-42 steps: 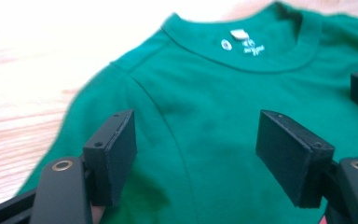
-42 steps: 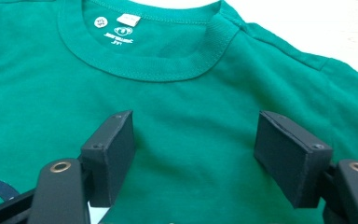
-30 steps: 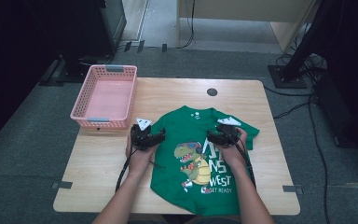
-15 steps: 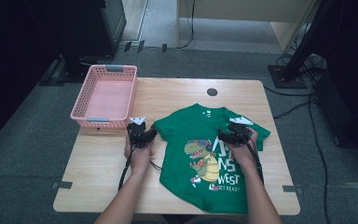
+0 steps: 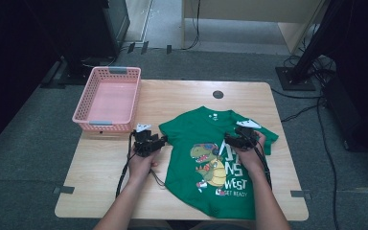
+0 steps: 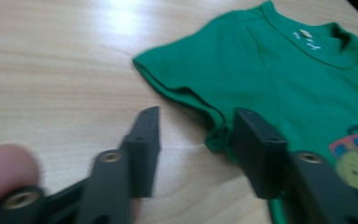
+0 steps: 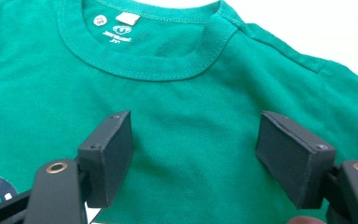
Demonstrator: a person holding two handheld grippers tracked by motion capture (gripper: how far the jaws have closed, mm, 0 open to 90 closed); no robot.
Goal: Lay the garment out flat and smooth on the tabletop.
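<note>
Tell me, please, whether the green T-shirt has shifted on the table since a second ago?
Yes. The green T-shirt has slid toward the table's right side, away from the pink basket; its sleeve now lies nearer the right edge.

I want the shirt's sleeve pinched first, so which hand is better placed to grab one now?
Left. The left gripper already has its fingers astride the edge of the sleeve, and they have just been closing. The right gripper stands open over the flat chest of the green T-shirt.

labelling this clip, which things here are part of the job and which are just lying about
In the job: green t-shirt, left gripper at its sleeve with jaws just closing in, right gripper open over its chest.

Lying about: pink basket, table.
</note>
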